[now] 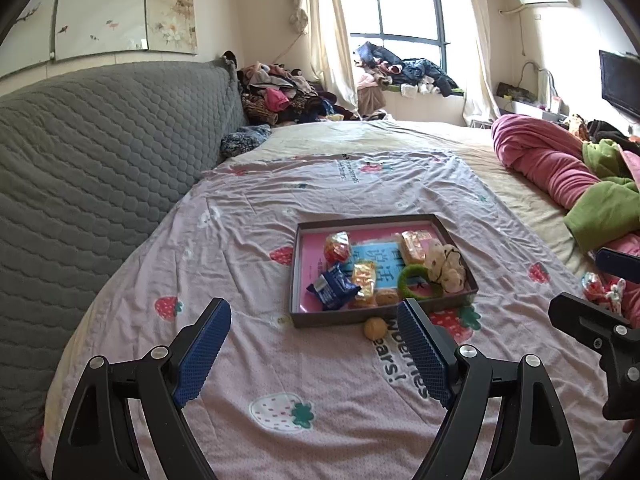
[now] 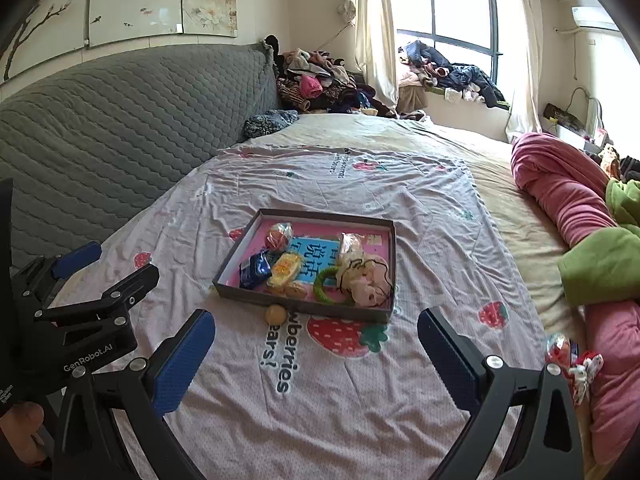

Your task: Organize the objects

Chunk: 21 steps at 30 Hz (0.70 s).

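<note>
I am looking at a tray [image 1: 298,276] sitting in the middle of the bed sheet [image 1: 256,344]. Snack packs [image 1: 333,286], a ring [image 1: 414,280] and a soft toy [image 1: 446,264] are lying in the tray. A small ball [image 1: 373,327] is lying on the sheet just in front of the tray. A headboard [image 1: 100,160] is standing to the left. Rolled blankets [image 1: 544,160] are lying far to the right. Clothes [image 1: 280,92] are piling up behind the bed.

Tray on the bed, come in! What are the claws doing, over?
Both claws, left and right, open, empty. Tray holds snacks; walnut loose beside it. Path clear.
</note>
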### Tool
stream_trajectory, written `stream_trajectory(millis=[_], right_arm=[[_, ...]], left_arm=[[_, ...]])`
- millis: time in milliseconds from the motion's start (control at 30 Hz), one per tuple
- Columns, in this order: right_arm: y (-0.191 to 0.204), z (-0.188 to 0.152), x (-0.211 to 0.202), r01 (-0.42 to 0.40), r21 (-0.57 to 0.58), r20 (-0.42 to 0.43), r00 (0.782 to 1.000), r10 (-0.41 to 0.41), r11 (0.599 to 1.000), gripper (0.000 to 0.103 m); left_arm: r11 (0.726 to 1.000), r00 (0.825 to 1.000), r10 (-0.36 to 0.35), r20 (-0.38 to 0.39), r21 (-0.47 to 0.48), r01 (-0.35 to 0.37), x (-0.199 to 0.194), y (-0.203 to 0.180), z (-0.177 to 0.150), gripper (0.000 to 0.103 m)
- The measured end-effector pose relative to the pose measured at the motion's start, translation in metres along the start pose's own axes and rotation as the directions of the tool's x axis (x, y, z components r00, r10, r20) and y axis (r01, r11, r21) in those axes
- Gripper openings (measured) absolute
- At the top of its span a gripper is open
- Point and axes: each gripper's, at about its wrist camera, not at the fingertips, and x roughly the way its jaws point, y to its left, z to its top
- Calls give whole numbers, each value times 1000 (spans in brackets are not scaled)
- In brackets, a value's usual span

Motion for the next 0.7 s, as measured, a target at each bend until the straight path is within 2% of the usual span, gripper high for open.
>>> stream_trajectory(millis=[700], right_arm=[[-14,-40,4,8,21,-22,1000,-8,1000,102]], left_arm=[[1000,998,-10,-56,-3,10,8,-7,-47,86]])
